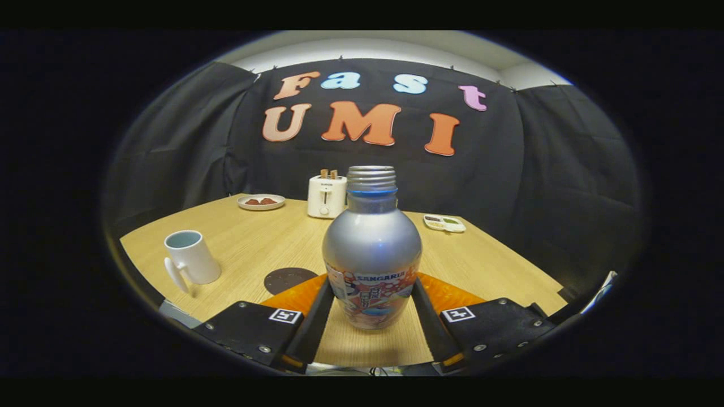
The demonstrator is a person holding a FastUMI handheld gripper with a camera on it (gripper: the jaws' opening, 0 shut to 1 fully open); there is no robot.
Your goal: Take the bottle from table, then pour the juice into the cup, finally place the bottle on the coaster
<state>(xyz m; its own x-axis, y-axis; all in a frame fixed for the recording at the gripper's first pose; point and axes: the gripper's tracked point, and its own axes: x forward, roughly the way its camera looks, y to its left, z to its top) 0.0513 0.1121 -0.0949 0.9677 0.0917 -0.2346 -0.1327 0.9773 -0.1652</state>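
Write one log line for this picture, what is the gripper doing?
stage: grasping | gripper: shut on bottle, upright, uncapped | cup: beyond left finger | coaster: bare | pour: not yet

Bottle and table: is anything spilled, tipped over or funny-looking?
Nothing stands out. The bottle stands upright between the gripper fingers, which sit against its sides; its cap is off, but nothing is spilled. The cup stands upright beside the dark coaster, and the table looks dry.
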